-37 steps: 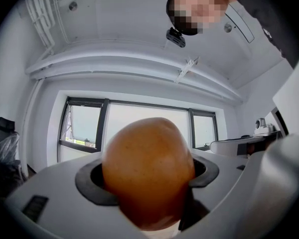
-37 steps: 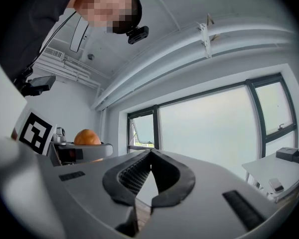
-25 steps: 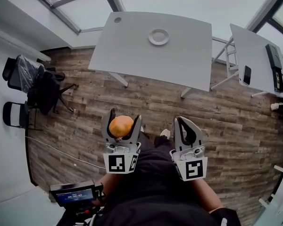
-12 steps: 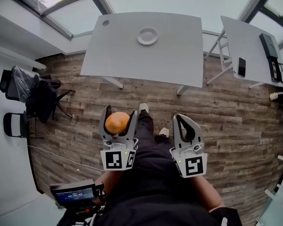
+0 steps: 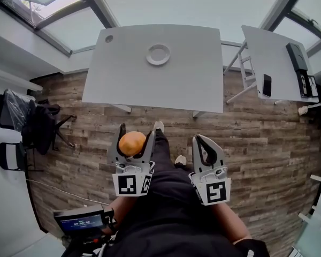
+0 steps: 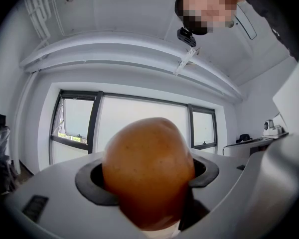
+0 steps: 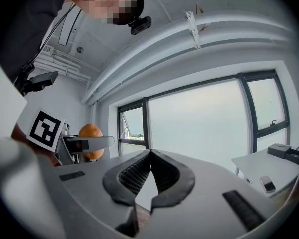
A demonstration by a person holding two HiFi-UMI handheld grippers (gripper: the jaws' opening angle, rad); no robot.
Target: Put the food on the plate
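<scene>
An orange-brown round fruit [image 5: 132, 142] sits clamped between the jaws of my left gripper [image 5: 132, 135], held above the wooden floor in front of the person's body. In the left gripper view the fruit [image 6: 148, 171] fills the space between the jaws. My right gripper [image 5: 205, 146] is held beside it, shut with nothing inside; its dark pads [image 7: 134, 176] meet at the tips. The right gripper view shows the fruit [image 7: 90, 140] to the left. A small white plate [image 5: 158, 54] lies on the far part of a white table [image 5: 198, 74], well ahead of both grippers.
A second white table [image 5: 265, 58] at the right carries a phone [image 5: 266, 84] and a dark device [image 5: 298, 60]. Black chairs [image 5: 27, 123] with dark clothing stand at the left. A handheld screen [image 5: 80, 222] shows at bottom left. Large windows line the far wall.
The table and plate have slid lower and closer in the head view as the person stepped forward. Both grippers keep their hold and spacing.
</scene>
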